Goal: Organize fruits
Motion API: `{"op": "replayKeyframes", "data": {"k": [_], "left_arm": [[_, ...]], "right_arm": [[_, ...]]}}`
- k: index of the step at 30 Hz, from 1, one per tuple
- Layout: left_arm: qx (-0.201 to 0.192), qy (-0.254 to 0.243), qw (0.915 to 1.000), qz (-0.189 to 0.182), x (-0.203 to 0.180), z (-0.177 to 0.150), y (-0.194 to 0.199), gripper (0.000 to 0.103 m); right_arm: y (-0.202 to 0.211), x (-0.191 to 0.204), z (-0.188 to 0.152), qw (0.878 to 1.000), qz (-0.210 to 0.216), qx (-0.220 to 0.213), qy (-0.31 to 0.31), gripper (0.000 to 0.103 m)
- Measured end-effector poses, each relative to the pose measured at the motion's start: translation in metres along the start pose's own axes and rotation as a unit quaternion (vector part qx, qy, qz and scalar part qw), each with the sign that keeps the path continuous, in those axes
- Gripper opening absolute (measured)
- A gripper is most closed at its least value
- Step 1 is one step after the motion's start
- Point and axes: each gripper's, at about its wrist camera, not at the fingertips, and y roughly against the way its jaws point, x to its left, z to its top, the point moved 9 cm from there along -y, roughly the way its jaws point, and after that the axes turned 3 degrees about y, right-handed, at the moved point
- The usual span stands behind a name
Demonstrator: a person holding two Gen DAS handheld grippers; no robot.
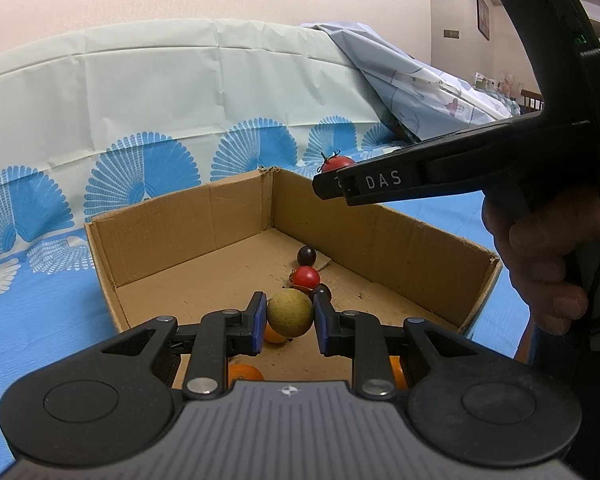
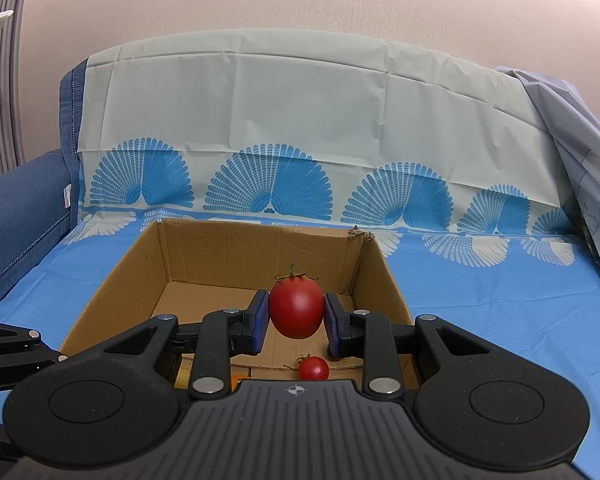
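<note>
The left wrist view sits just behind its own tongs [image 1: 290, 320], angled slightly down into the cardboard box [image 1: 188, 224] from close above the near rim, facing the box's far right corner and the draped backrest cloth [image 1: 180, 88]. The right tongs [image 1: 332, 184] cross its upper right, seen from the side. The right wrist view looks from just behind its tongs [image 2: 296, 320], also tilted down (a little less steeply), squarely at the box [image 2: 204, 252] and the same fan-patterned cloth [image 2: 300, 92]. Both share the box interior, the small red tomato [image 1: 306, 277] [image 2: 313, 368] on its floor and the blue sheet [image 1: 40, 320] [image 2: 500, 320].
</note>
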Motion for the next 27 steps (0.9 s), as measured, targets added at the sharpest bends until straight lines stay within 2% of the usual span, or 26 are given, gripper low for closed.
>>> {"op": "replayKeyframes", "data": {"k": [6, 7, 8, 9, 10, 12, 18, 21, 24, 27], "left_arm": [[-0.002, 0.003, 1.0000, 0.003, 0.000, 0.001, 0.001, 0.029], [-0.003, 0.003, 1.0000, 0.005, 0.000, 0.001, 0.001, 0.040], [-0.002, 0.002, 0.9999, 0.010, 0.000, 0.000, 0.001, 0.060], [-0.007, 0.000, 0.9998, 0.017, 0.001, 0.001, 0.003, 0.064], [-0.012, -0.004, 0.9997, 0.022, 0.001, 0.001, 0.004, 0.067], [-0.016, -0.006, 0.9994, 0.028, 0.002, 0.002, 0.007, 0.067], [-0.035, 0.010, 0.9984, 0.044, 0.008, 0.006, 0.030, 0.074], [-0.043, 0.027, 0.9977, 0.044, 0.007, 0.007, 0.046, 0.074], [-0.052, 0.042, 0.9956, 0.066, 0.003, 0.006, 0.061, 0.077], [-0.023, 0.052, 0.9939, 0.095, -0.003, -0.003, 0.066, 0.085]], "right_arm": [[-0.001, -0.001, 0.000, 1.000, -0.003, 0.000, 0.000, 0.031], [-0.001, -0.002, 0.000, 1.000, -0.006, 0.000, -0.001, 0.041], [-0.002, -0.003, -0.001, 1.000, -0.010, 0.003, -0.002, 0.053], [-0.003, -0.005, -0.002, 1.000, -0.015, 0.007, -0.005, 0.072], [-0.003, -0.006, -0.003, 1.000, -0.019, 0.008, -0.007, 0.076], [-0.002, -0.008, -0.003, 1.000, -0.024, 0.005, -0.006, 0.079], [0.013, -0.024, -0.006, 0.999, -0.046, -0.004, -0.021, 0.102], [0.032, -0.034, -0.007, 0.998, -0.055, -0.017, -0.037, 0.102], [0.050, -0.044, -0.012, 0.996, -0.064, -0.022, -0.050, 0.102], [0.063, -0.054, -0.025, 0.995, -0.073, 0.001, -0.068, 0.102]]}}
